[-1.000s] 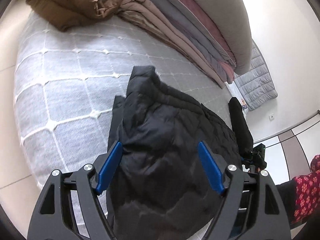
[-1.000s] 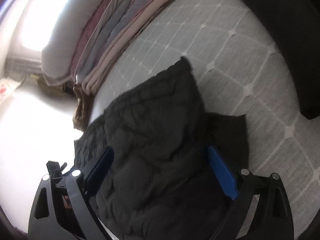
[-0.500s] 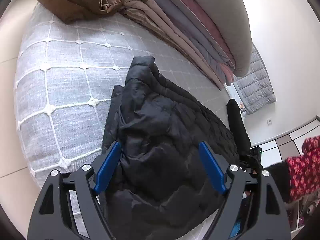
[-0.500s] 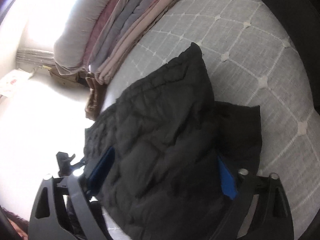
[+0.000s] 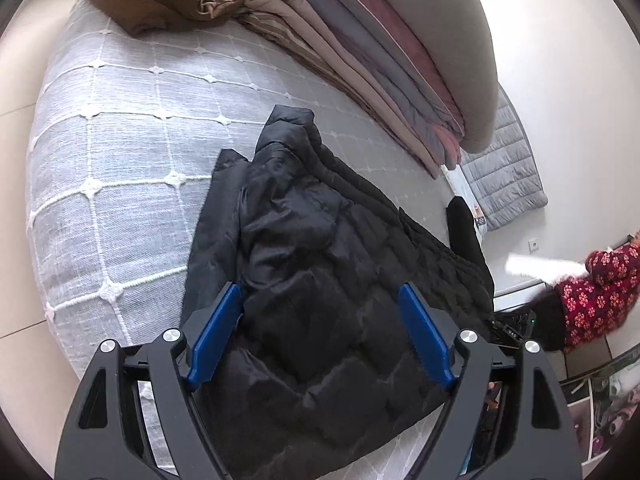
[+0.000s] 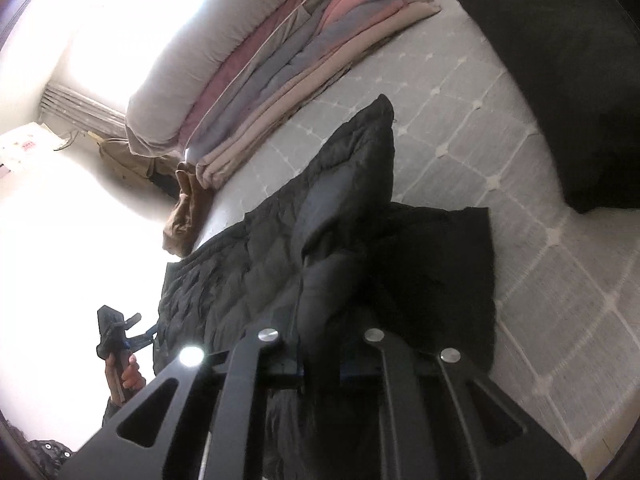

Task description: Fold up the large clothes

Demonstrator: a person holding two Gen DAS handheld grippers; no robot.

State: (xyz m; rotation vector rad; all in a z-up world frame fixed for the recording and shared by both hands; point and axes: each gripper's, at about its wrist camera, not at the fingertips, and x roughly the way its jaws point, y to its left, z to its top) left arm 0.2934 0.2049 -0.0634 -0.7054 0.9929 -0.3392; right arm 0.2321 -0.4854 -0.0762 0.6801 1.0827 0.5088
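The right hand-held gripper (image 6: 320,368) is pinched tight on a raised fold of the black quilted jacket (image 5: 320,280); its blue pads are buried in the cloth and barely show. The left hand-held gripper (image 5: 320,340) stands wide apart over the jacket's near part, pads clear of the fabric. The jacket lies just ahead of both on the grey quilted bed (image 5: 120,200), its near hem cut off below. Folded blankets (image 5: 380,52) lie beyond.

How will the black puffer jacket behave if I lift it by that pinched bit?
Probably floppy: the black puffer jacket already creases and slumps on the bed. Its shell looks shiny, so it may slip through the right claw, which pinches just one ridge. Its quilted padding suggests it is light for its bulk.
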